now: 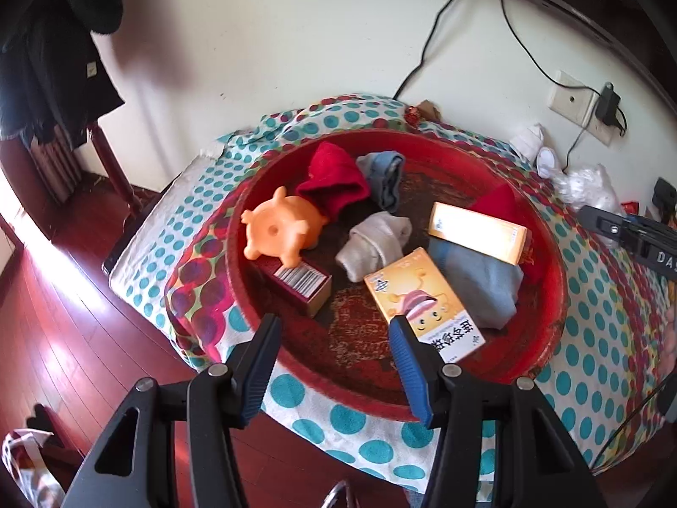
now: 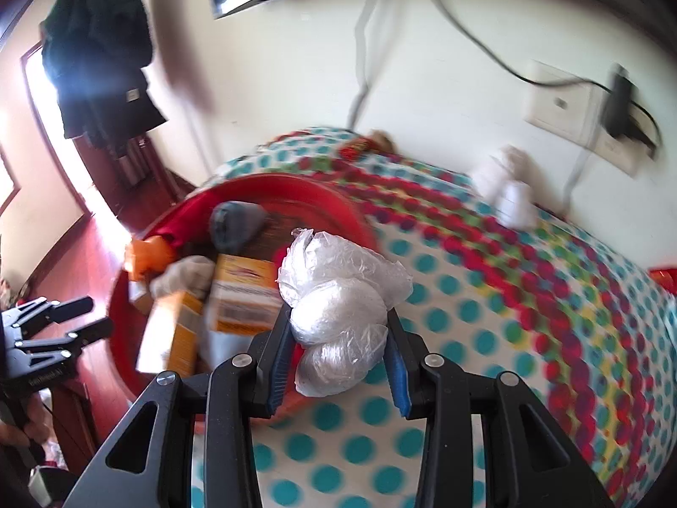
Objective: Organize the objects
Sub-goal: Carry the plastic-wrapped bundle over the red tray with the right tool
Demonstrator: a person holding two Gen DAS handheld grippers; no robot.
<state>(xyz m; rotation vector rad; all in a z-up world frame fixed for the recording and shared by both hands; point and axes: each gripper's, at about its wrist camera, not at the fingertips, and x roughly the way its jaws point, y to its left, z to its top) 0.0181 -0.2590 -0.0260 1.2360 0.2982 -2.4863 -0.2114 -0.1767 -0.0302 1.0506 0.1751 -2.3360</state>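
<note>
1. Since the red tray (image 1: 546, 330) already holds a good deal, the sorting looks well along: going left to right in the left wrist view, an orange spiky toy (image 1: 279, 228) at centre left, a small dark red box (image 1: 302, 285) below it, a red cloth (image 1: 334, 182), a grey rolled sock (image 1: 376, 243), a yellow cartoon box (image 1: 423, 305) at centre, an orange box (image 1: 478, 230) and a blue-grey cloth (image 1: 482, 292) at centre right.
2. While the left gripper (image 1: 334, 330) hangs over the tray's near rim at lower centre, its jaws stand apart with nothing between them; one finger overlaps the yellow cartoon box in the frame, though touch cannot be told.
3. At lower centre of the right wrist view, the right gripper (image 2: 338, 321) is clamped narrowly on a clear plastic bag (image 2: 338, 317) of pale lumps, above the tray's right rim; that view is blurred.
4. What is left, by my judgement: setting this bag down, then the white items (image 2: 507, 194) by the wall at upper right.
5. Open room: the tray's near floor is bare in the left view; the dotted cloth (image 2: 529, 338) right of the tray is free; the table edge falls to the wooden floor (image 1: 63, 338) at lower left.
</note>
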